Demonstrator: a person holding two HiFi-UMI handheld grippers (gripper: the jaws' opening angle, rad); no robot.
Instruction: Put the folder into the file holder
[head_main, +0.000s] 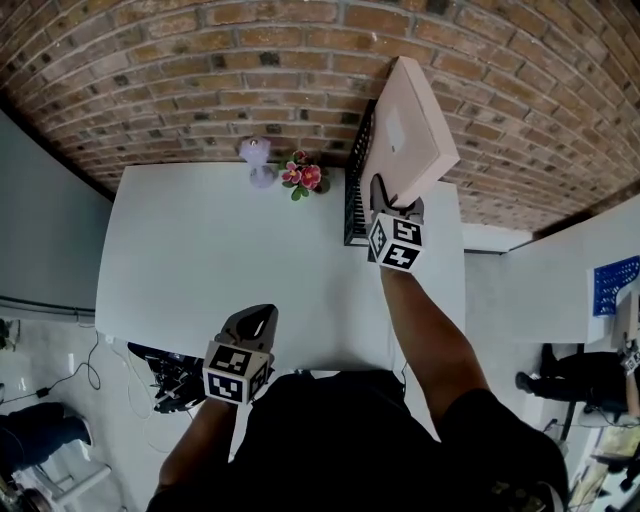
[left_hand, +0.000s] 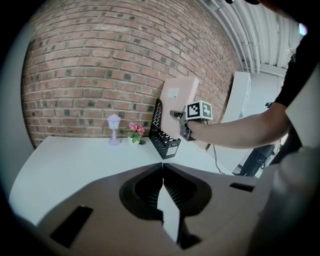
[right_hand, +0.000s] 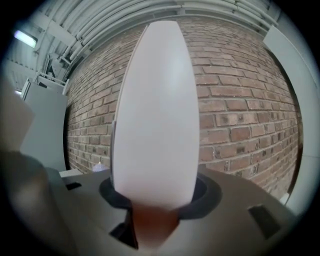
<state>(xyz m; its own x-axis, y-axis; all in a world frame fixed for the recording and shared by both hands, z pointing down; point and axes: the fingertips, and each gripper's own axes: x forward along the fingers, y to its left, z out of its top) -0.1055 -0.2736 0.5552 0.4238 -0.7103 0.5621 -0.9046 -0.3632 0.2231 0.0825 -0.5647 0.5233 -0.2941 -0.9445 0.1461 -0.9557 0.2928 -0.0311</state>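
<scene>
Folder insertion, lowering stage.
The left tool, jaws together and empty, idles well short of the file holder on the table; the pink folder stands upright at the holder's right side, clamped by the right tool; next, probably: seat its base in a slot, then release.

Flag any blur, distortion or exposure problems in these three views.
Head view: sharp, evenly lit, fisheye bows the brick wall into an arc. Left gripper view: dark vignette at the edges, table bright. Right gripper view: folder too close, bulged, near-white, its lower end smeared out of focus.
</scene>
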